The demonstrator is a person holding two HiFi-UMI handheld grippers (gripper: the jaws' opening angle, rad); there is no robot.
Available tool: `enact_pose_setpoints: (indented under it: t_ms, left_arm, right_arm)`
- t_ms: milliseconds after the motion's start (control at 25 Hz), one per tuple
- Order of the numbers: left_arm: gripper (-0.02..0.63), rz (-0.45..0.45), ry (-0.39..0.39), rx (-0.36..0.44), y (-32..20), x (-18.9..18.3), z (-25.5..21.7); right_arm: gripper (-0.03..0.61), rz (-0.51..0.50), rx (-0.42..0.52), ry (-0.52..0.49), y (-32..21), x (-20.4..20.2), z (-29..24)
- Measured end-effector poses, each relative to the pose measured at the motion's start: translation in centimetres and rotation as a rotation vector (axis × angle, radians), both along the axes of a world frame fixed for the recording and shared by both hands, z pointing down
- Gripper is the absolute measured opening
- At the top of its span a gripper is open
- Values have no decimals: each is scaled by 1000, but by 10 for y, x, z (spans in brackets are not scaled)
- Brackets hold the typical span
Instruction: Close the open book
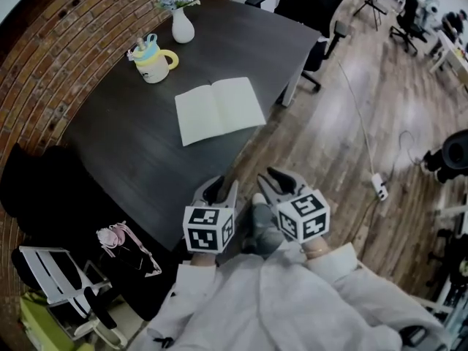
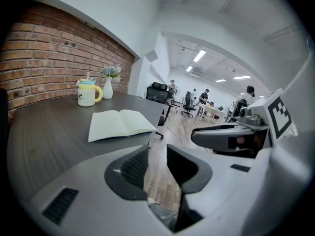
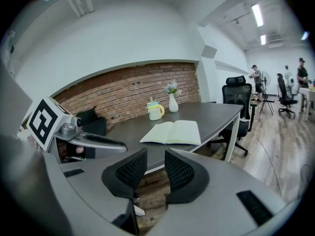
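Note:
An open book (image 1: 219, 110) with blank pale pages lies flat on the dark table (image 1: 124, 130), near the table's right edge. It shows too in the left gripper view as the book (image 2: 120, 124) and in the right gripper view as the book (image 3: 173, 132). My left gripper (image 1: 221, 189) and right gripper (image 1: 278, 179) hang side by side short of the table's near corner, well apart from the book. Both are open with a narrow gap and nothing between the jaws, as the left gripper (image 2: 157, 167) and right gripper (image 3: 155, 172) views show.
A yellow mug with a cup in it (image 1: 153, 58) and a white vase of flowers (image 1: 181, 20) stand at the table's far side by the brick wall (image 1: 44, 57). Black office chairs (image 1: 314, 13) stand past the table. A cable and power strip (image 1: 379, 185) lie on the wooden floor.

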State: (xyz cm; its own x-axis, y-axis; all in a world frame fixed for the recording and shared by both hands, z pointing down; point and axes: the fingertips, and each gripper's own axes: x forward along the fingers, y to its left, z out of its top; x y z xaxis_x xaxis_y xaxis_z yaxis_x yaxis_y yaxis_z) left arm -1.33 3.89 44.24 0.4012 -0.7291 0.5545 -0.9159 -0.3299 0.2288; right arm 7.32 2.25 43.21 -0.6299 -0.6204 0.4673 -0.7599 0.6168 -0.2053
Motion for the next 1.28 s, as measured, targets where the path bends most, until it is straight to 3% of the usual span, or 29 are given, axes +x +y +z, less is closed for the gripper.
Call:
enact_pose_setpoints:
  t_ms: [280, 560, 1000, 1280]
  left_arm:
    - [98, -43, -25, 24, -69, -8, -11]
    - [98, -94, -16, 120, -130, -7, -38]
    - [98, -148, -50, 90, -186, -5, -26]
    - [103, -158, -87, 91, -196, -10, -17]
  right_arm:
    - [89, -33, 66, 19, -74, 0, -18]
    - [89, -106, 95, -5, -134, -6, -32]
    - [89, -209, 97, -5, -197, -10, -32]
    - [89, -219, 74, -12, -211, -10, -21]
